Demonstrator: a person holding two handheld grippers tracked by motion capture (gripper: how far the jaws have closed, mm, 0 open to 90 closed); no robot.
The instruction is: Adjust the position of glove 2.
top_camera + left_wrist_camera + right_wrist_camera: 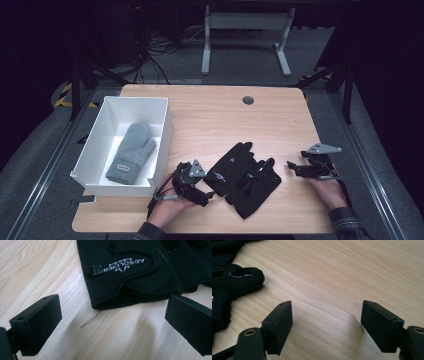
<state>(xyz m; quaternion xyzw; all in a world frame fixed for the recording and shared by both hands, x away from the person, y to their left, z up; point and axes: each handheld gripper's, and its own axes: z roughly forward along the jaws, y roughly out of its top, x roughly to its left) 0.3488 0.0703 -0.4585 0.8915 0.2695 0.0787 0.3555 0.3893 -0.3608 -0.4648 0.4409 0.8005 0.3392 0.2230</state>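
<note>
Presently both grippers, left gripper [202, 196] and right gripper [295, 166], hold wide, empty jaws beside overlapping black gloves [245, 176]; risk: pinching both layers together.

Grey mitten [131, 152] in white box [95, 134].

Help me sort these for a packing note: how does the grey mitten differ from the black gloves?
The grey mitten is knitted, with one thumb and no separate fingers; the black gloves are smooth, with separate fingers and white printed lettering. The mitten lies alone inside the white box; the gloves lie overlapping on the bare table. All lie flat, and no gripper holds them.
</note>
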